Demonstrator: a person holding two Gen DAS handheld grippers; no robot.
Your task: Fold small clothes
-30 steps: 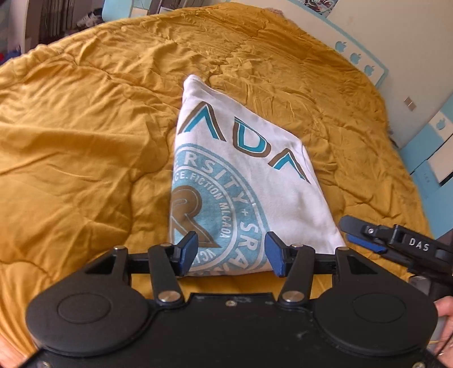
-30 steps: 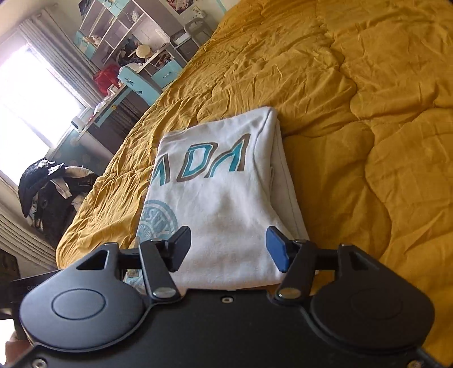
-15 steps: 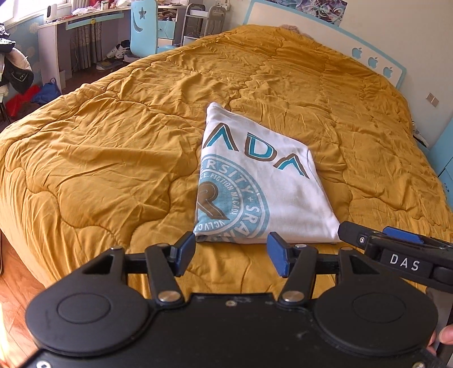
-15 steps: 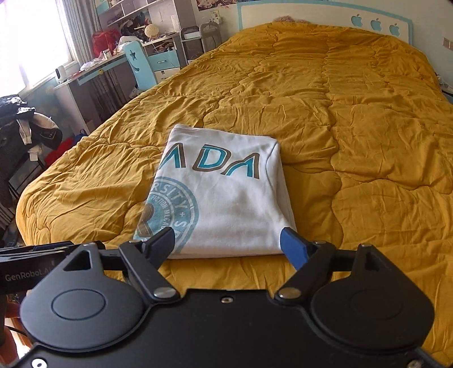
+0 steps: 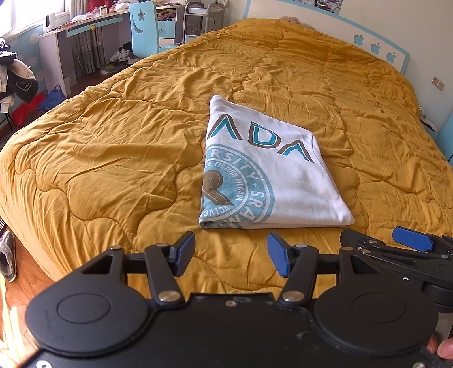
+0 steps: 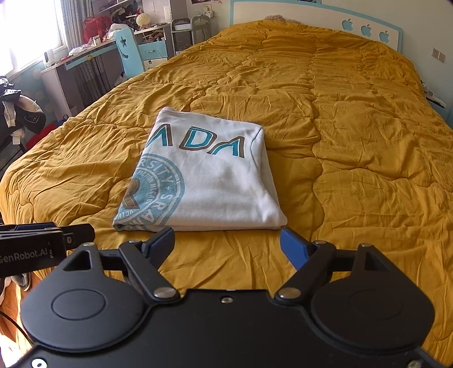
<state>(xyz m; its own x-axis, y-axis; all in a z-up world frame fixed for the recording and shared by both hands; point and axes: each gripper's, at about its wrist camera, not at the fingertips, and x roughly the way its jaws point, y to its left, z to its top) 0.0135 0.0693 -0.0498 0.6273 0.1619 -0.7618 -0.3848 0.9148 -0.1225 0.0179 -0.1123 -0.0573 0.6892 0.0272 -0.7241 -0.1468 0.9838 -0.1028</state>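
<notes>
Left wrist view showed my left gripper (image 5: 230, 253) spread and empty, my right gripper (image 6: 226, 246) likewise, both short of the folded white printed T-shirt (image 5: 271, 172) lying flat on the mustard quilted bedspread (image 5: 113, 141), apparently finished and let go.

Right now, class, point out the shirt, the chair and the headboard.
shirt (image 5: 294, 184), left wrist view, plain white front.
chair (image 6: 127, 51), right wrist view, blue backrest.
headboard (image 6: 283, 12), right wrist view, white panel.

A home bedroom is shown. A wide bed (image 6: 354, 141) covered by a mustard-yellow quilted duvet is backed by a white, blue-trimmed headboard (image 6: 311, 14). A cluttered white desk (image 5: 56, 42) and a light-blue star-cut chair (image 5: 143, 25) are seen beside it.
</notes>
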